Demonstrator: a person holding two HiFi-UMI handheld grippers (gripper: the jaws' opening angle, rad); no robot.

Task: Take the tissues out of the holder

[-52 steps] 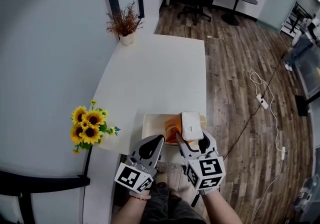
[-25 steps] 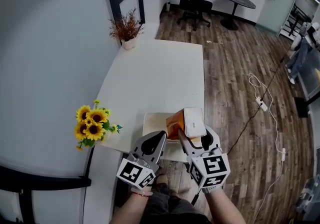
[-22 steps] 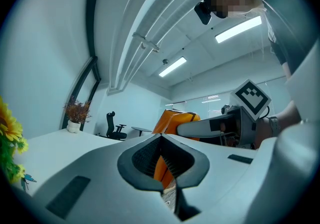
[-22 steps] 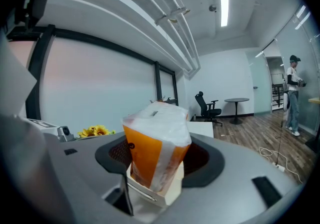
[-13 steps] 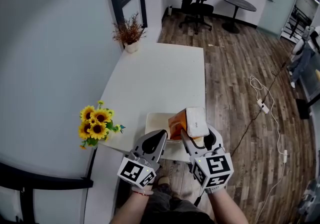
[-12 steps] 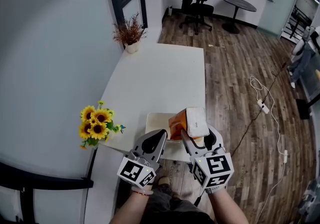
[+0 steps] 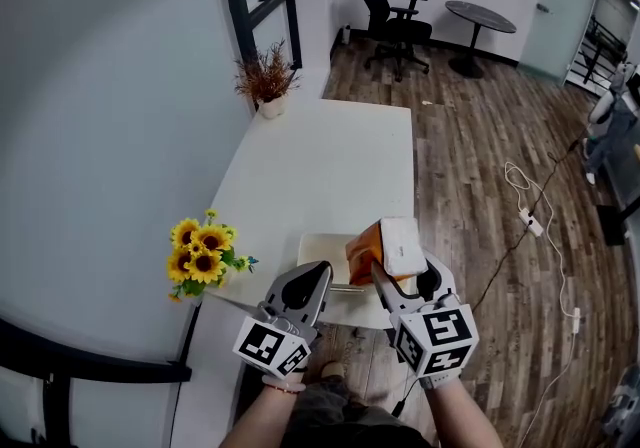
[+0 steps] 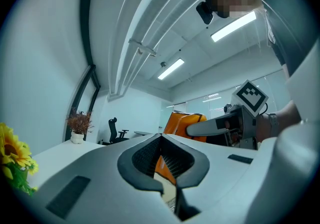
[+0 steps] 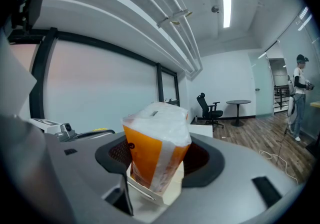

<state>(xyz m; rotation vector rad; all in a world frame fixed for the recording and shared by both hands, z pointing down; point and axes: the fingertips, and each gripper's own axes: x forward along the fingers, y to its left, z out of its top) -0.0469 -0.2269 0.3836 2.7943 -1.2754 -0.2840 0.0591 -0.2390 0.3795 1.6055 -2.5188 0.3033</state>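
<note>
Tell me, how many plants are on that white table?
2: a yellow sunflower bunch at the long white table's near left edge; a brown dried plant in a white pot at its far left corner. None looks hidden.

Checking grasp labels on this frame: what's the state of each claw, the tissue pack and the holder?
right claw, shut on the tissue pack.
left claw, shut, nothing held.
tissue pack, raised and tilted, lower end appears to sit in the holder.
holder, resting at the near edge of the table.
</note>
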